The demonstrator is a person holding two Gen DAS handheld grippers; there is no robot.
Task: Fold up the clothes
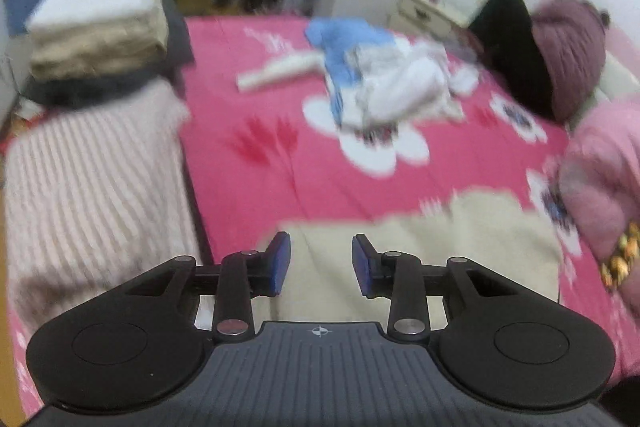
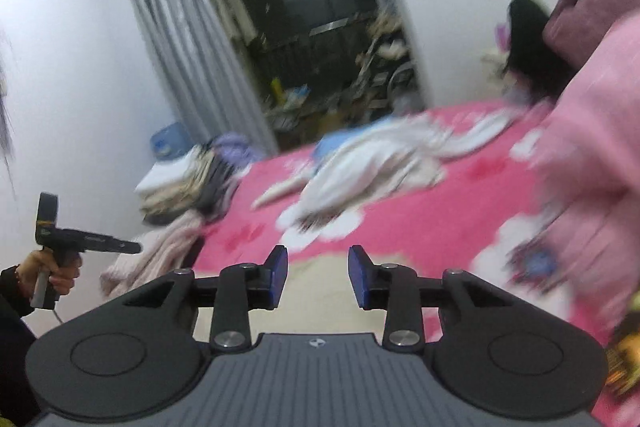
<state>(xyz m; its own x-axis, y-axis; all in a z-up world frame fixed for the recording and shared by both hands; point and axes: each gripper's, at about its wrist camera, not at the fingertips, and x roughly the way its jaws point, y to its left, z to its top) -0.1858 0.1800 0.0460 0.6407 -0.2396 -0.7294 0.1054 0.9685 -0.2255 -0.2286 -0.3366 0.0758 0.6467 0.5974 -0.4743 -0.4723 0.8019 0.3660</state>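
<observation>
- Both tongs are spread w/ nothing between the pads: left gripper (image 1: 321, 263) and right gripper (image 2: 317, 277) each show a clear gap, and only cloth lying further off shows through it.
- Just below both sets of tips lies a beige folded piece (image 1: 440, 251), flat on the pink floral bedspread (image 1: 280, 163). We judge that one done and set down (a guess from how it lies).
- What the next move turns on: the unfolded heap (image 1: 384, 83), white and blue, lies at approx 12–1 o'clock from the left tips, well apart, mid-bed. From the right wrist the same heap (image 2: 368, 163) sits at approx 12 o'clock, also well apart.
- Its long axis runs roughly 10-to-4 o'clock in the left view; too blurred to tell which garment is on top.
- A white rolled piece (image 1: 276, 71) lies at 11 o'clock from the left tips, just beside the heap.
- Which hand is nearer? We can't tell; both look about equally far.
- Done pile: a stack of folded clothes (image 1: 100, 31) at 10 o'clock in the left view, resting above a striped pink cloth (image 1: 88, 179) at the bed's edge.
- In the right view, the person's other hand (image 2: 48, 273) holds the left tool out at 9 o'clock, off the bed's side.
- Next, we reckon, both reach fwd to the heap.
</observation>
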